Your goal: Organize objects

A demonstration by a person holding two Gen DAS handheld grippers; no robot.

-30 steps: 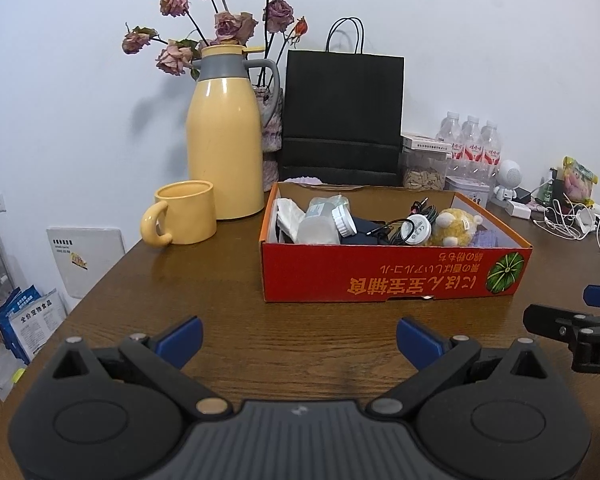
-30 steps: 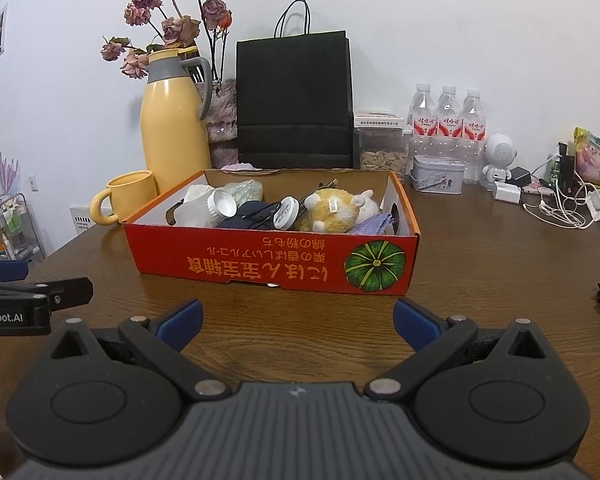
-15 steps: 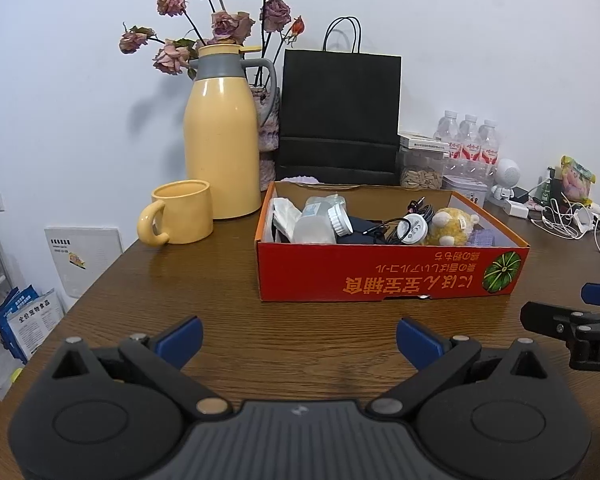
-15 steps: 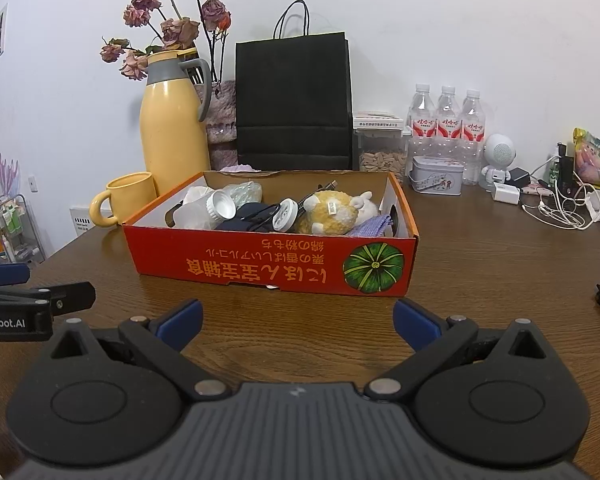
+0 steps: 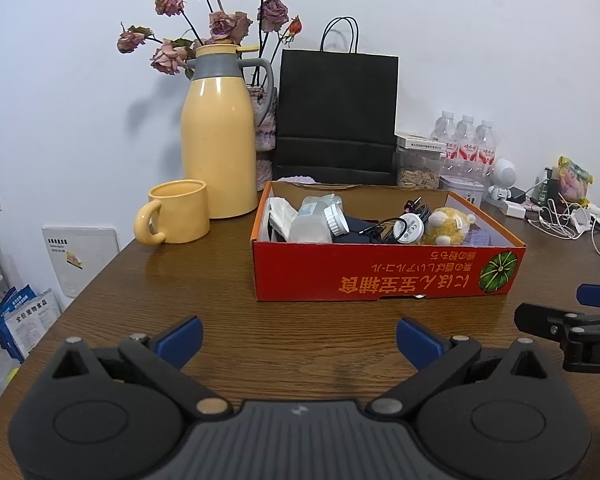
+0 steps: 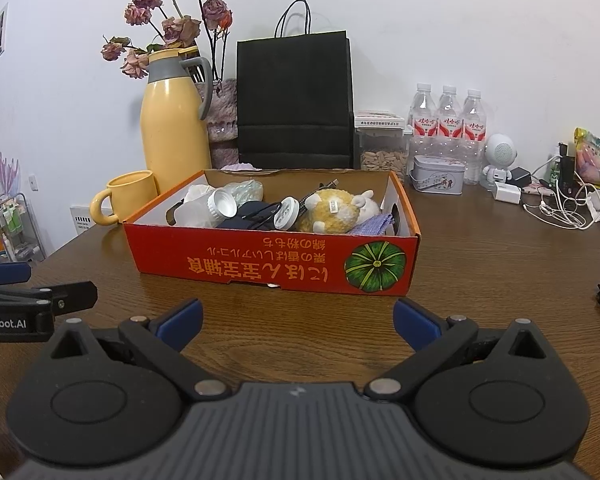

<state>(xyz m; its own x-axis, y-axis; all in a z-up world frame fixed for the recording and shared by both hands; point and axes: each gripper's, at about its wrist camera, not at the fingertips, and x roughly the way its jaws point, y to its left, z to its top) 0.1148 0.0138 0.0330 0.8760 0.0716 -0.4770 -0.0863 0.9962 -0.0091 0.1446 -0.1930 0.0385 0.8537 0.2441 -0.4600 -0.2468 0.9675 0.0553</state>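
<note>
Hovering low over the brown wooden table [image 5: 148, 292], the left gripper [image 5: 299, 340] had its blue-tipped fingers [image 5: 182, 336] spread wide with nothing between them, and the right gripper [image 6: 298, 322] was held the same way, wide apart and empty, just beside it on the right. Both pointed at the red cardboard box [image 6: 268, 262], which sat on the table a little ahead of them, printed with upside-down yellow lettering and a green pumpkin. Inside the box lay a clear plastic jar with a white lid [image 5: 318, 226] on its side at the left, a tangle of black cable [image 5: 384, 228] with a round white piece in the middle, a yellow plush toy [image 6: 334, 210] toward the right, and a purple cloth [image 6: 374, 224] tucked against it. Left of the box stood a yellow mug [image 5: 176, 212] and, just behind it, a tall yellow thermos [image 5: 218, 148]. A black paper bag [image 6: 294, 100] stood upright behind the box, against the wall.
</note>
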